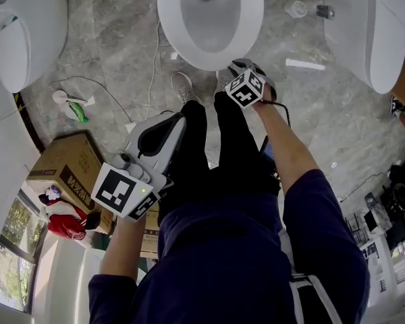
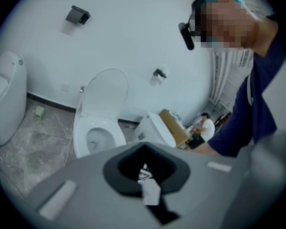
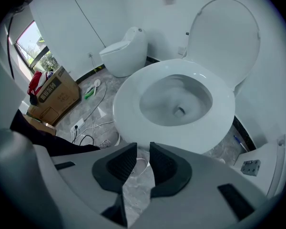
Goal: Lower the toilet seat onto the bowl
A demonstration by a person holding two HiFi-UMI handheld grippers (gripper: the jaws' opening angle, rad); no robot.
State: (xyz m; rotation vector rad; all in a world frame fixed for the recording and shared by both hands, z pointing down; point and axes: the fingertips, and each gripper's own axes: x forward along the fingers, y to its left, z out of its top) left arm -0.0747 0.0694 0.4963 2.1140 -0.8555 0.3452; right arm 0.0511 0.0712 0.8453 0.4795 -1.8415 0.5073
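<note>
With the white oval plastic toilet seat (image 3: 126,104) lying flat on the white ceramic toilet bowl (image 3: 176,99), the right gripper (image 3: 143,146) hangs just before the bowl's front rim, jaws narrowly apart and empty, its job seemingly done, while the left gripper (image 2: 144,147) idles farther back, jaws together.

A bare sanitary-ware workroom: 3 toilets (image 1: 209,12) share 1 marble floor (image 1: 115,25), the middle one just ahead of the right tongs (image 3: 143,149); a cardboard box (image 1: 64,174) and loose cables (image 3: 87,136) lie to their left.
</note>
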